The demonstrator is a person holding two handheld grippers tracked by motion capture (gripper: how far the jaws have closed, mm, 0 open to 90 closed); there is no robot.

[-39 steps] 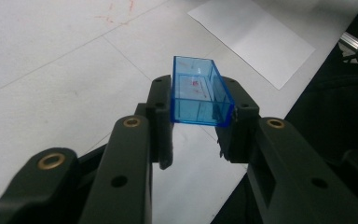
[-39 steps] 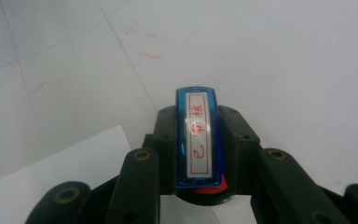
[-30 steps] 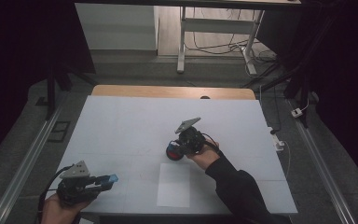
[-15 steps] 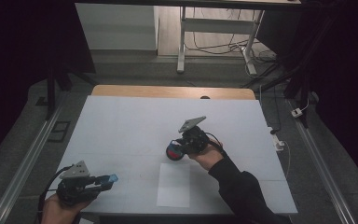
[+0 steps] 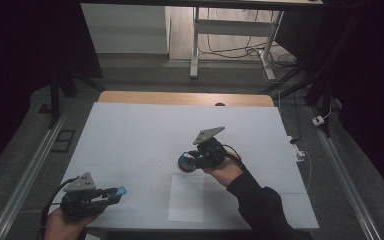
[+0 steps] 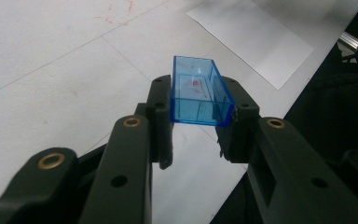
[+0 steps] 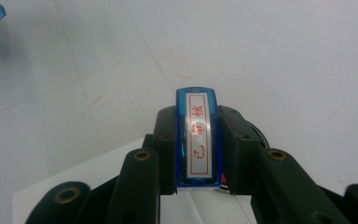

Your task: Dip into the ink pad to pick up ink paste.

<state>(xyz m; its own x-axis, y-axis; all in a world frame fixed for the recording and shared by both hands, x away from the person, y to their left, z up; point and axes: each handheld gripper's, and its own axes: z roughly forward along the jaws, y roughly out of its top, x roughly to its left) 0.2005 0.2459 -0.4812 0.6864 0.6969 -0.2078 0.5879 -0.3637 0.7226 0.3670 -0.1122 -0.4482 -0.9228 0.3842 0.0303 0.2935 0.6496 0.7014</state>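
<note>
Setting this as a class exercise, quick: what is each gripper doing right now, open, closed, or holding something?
Left gripper: closed on the clear blue cap.
Right gripper: closed on the blue stamp with red characters.

Clear blue cap (image 6: pixel 198 93), blue stamp (image 7: pixel 199 140) with red characters

The person's left hand (image 5: pixel 62 222) sits at the near left corner, holding the left gripper (image 5: pixel 111 194) level, jaws pointing right and clamped on something small. The right forearm (image 5: pixel 260 202), in a dark sleeve, reaches in from the near right toward the middle; its right gripper (image 5: pixel 189 161) points left, jaws likewise closed on a held piece.
</note>
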